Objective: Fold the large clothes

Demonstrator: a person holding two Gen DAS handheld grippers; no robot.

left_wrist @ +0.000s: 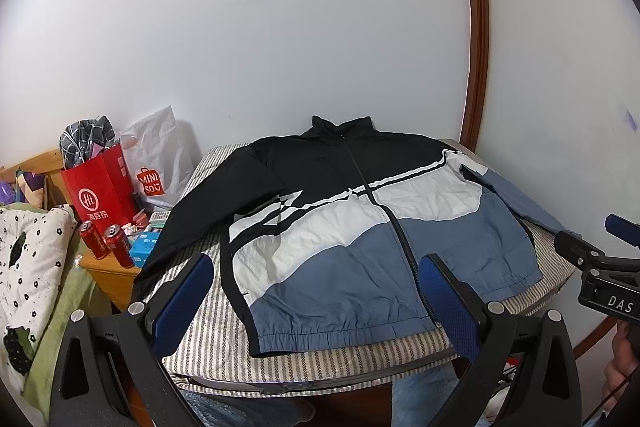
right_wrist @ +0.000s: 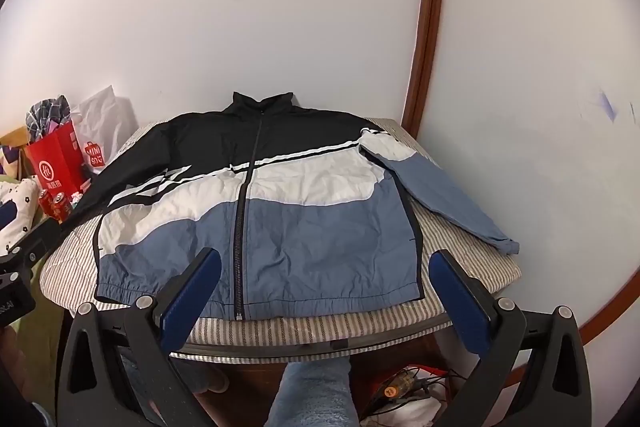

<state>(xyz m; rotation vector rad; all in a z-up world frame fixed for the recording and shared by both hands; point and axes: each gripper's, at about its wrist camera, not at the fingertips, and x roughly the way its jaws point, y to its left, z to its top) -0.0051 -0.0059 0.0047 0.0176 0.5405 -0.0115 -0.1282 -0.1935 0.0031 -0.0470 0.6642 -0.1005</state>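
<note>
A zipped jacket (left_wrist: 360,227) (right_wrist: 280,211) lies spread front-up on a table covered in striped cloth (left_wrist: 224,331) (right_wrist: 304,327). It is black at the top, white across the middle and blue at the hem, with the collar toward the wall. Its black sleeve (left_wrist: 180,227) trails off the table's left edge, and its blue sleeve (right_wrist: 452,203) lies along the right side. My left gripper (left_wrist: 316,261) hovers open over the near left part of the hem. My right gripper (right_wrist: 326,255) hovers open over the hem's right half. Neither holds anything.
Left of the table stand a red paper bag (left_wrist: 104,195), a white Miniso bag (left_wrist: 156,163) and two red cans (left_wrist: 108,243) on a wooden nightstand (left_wrist: 112,275). A wall is close behind, with a wooden door frame (right_wrist: 424,47) at the right. Cables (right_wrist: 412,383) lie under the table.
</note>
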